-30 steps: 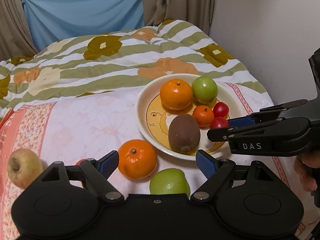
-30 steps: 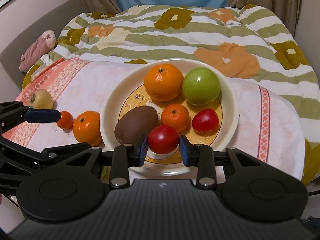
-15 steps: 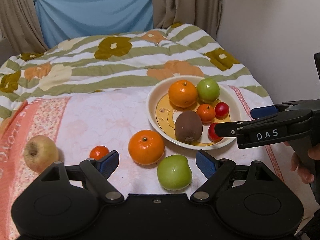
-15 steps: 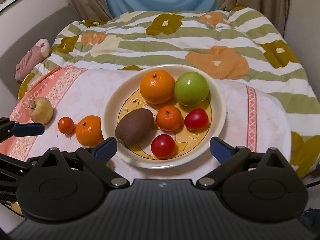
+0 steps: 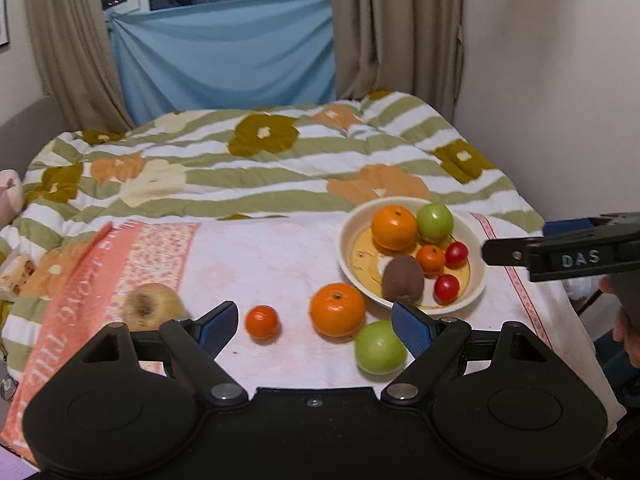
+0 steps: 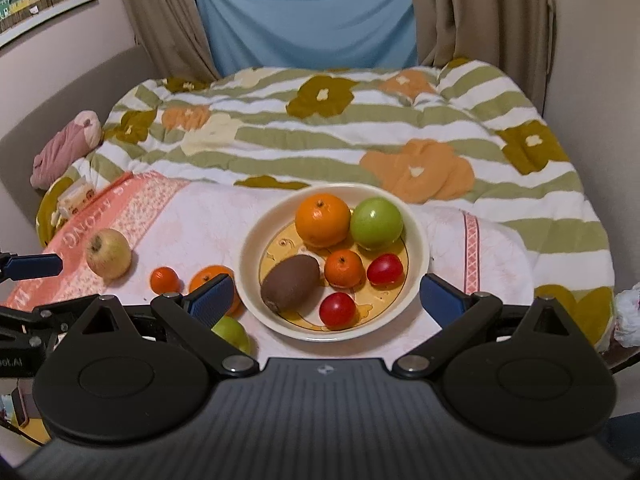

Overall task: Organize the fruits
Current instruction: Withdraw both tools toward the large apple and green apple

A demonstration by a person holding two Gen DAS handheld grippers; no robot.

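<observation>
we read the fruits left on the pink cloth (image 5: 280, 248) as four: a yellowish apple (image 5: 150, 310), a small tangerine (image 5: 261, 322), a big orange (image 5: 337, 310) and a green apple (image 5: 380, 347) just beside the plate (image 6: 256, 240); in the plate sit an orange, a green apple, a kiwi (image 6: 290, 286), a small tangerine and two red tomatoes (image 6: 337, 310), some touching each other; all of these are round and smooth-skinned, so we judge they would roll on the soft bedding and slip out of a shallow pinch; the oranges and apples look firm and fairly heavy, best taken across the widest middle with the pads level; the tomatoes and kiwi look softer and want a gentler squeeze; the plate is already crowded, so a new fruit likely nudges its neighbours.

our left gripper (image 5: 314, 326) has its jaws apart, not at the widest, and nothing between them; it is tilted downward above the cloth, with the small tangerine and the big orange in the gap of its view but well below it; our right gripper (image 6: 326, 296) stands fully spread and empty, angled down over the near rim of the plate, clear of the fruit; in the left wrist view it hangs beside the plate's right edge, with a hand (image 5: 626, 332) on its handle.
</observation>
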